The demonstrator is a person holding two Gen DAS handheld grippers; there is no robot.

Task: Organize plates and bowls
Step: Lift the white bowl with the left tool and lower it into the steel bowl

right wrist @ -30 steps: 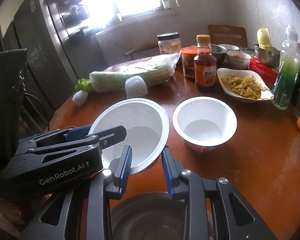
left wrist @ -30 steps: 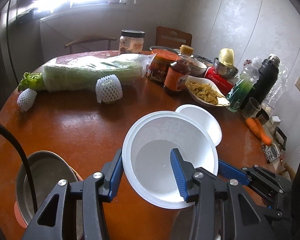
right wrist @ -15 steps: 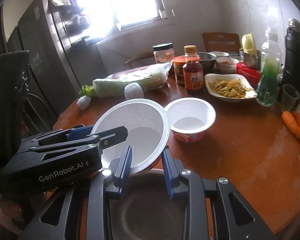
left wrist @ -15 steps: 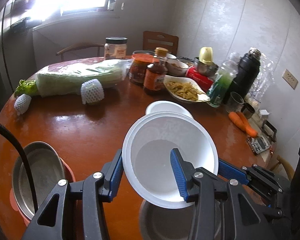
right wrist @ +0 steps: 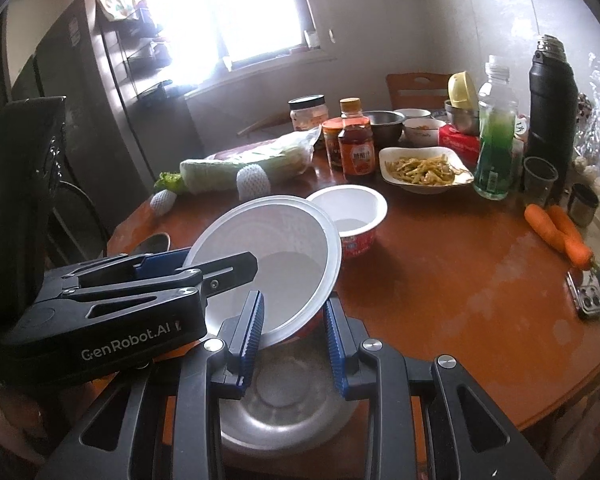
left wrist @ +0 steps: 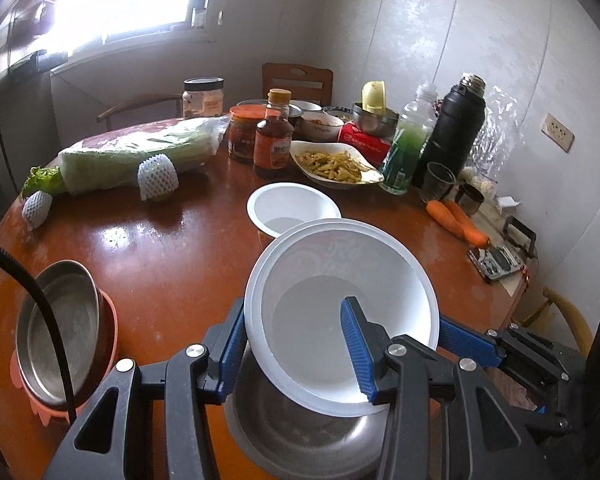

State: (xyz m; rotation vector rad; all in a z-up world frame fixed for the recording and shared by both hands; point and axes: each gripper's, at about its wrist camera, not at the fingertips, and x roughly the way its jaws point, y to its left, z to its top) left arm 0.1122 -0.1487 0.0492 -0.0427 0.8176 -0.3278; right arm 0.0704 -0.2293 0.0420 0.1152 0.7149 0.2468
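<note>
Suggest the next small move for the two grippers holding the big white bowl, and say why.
Probably lower the big white bowl into the metal bowl directly below it, then let go. The left gripper and right gripper each pinch its rim, it hangs tilted above that bowl, and nesting the two suits tidying up.

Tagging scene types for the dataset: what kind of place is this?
Most likely a home kitchen or dining corner: a round wooden table crowded with a dish of cooked food, condiment jars and wrapped cabbage, and a dark fridge by the window.
</note>
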